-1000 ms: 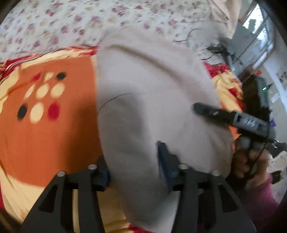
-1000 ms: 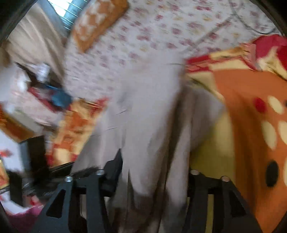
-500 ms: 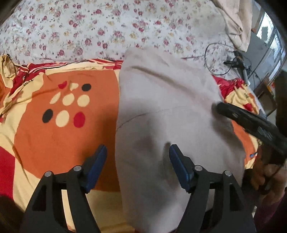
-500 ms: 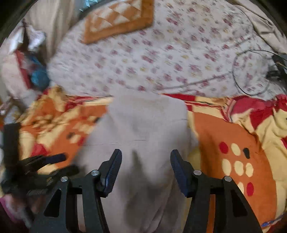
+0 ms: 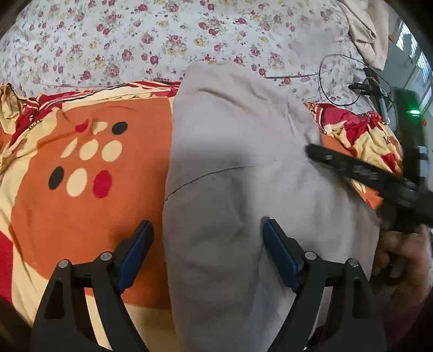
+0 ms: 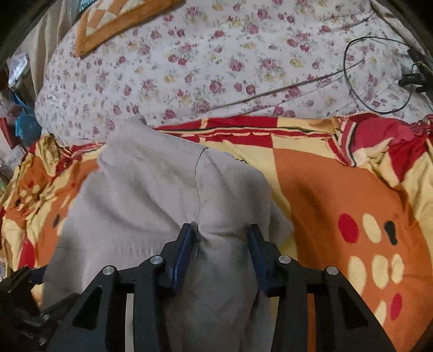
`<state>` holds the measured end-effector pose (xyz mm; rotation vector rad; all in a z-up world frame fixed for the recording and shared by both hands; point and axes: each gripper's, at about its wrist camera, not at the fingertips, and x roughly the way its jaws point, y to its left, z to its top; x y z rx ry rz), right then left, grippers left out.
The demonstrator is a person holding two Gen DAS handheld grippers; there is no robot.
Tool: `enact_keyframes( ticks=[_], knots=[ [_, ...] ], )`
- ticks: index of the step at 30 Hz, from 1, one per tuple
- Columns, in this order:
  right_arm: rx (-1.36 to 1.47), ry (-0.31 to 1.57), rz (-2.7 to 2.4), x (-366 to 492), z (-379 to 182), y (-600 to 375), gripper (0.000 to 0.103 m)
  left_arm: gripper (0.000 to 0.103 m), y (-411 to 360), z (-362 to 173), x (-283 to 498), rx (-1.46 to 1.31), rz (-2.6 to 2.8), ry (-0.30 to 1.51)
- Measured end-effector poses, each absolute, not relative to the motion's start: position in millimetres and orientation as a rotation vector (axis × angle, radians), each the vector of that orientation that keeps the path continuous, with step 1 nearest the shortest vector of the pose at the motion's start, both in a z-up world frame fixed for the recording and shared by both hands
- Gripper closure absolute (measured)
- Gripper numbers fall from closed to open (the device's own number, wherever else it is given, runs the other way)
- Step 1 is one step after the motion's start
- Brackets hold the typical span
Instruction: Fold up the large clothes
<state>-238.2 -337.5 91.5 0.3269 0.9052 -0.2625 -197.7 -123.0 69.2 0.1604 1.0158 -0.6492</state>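
Lying folded on the blanket [image 5: 81,211]: grey garment [image 5: 238,168], long axis running away from both cameras, far end reaching the floral sheet [image 5: 135,46]. Showing a seam line across the middle and soft creases near the close end.

Left gripper [image 5: 208,243] standing wide open, blue pads [image 5: 281,260] spread, straddling the garment's left edge: left finger hanging over bare orange blanket, right finger over grey cloth. Gripping nothing. Contact with the cloth — cannot tell.

Right gripper [image 6: 220,249] sitting with jaws partly apart, a hump of garment [image 6: 167,195] bulging up between the blue pads [image 6: 184,251]. Cloth puckering against the left pad; right pad lying along the fold's edge. Pinched or merely bracketed — cannot tell from this angle.

Also appearing in the left view: right gripper [image 5: 360,173], a dark finger resting at the garment's right edge, hand [image 5: 400,251] wrapped round the handle below it.

Beyond the garment: black cable [image 6: 379,75] looping on the sheet, orange patterned cushion [image 6: 113,19] at the far left, clutter at the bedside too blurred to name.
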Motion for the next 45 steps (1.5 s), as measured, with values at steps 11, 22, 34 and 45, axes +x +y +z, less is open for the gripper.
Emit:
enact_keyframes(
  ticks=[11, 22, 34, 45],
  knots=[
    [0.248, 0.859, -0.160, -322.6, 134.3, -274.2, 0.047, 0.020, -105.8, 76.6, -221.2, 0.183, -0.611, 0.937],
    [0.207, 0.880, -0.244, -344.3, 127.1, -262.2, 0.036, 0.020, -91.6, 92.7, -234.7, 0.174, -0.579, 0.849],
    [0.197, 0.840, -0.268, -340.3, 138.1, -245.4, 0.023, 0.019, -81.4, 108.1, -242.1, 0.153, -0.579, 0.787],
    [0.242, 0.841, -0.275, -339.3, 135.3, -249.2, 0.022, 0.016, -82.6, 110.2, -244.2, 0.156, -0.582, 0.768]
  ],
)
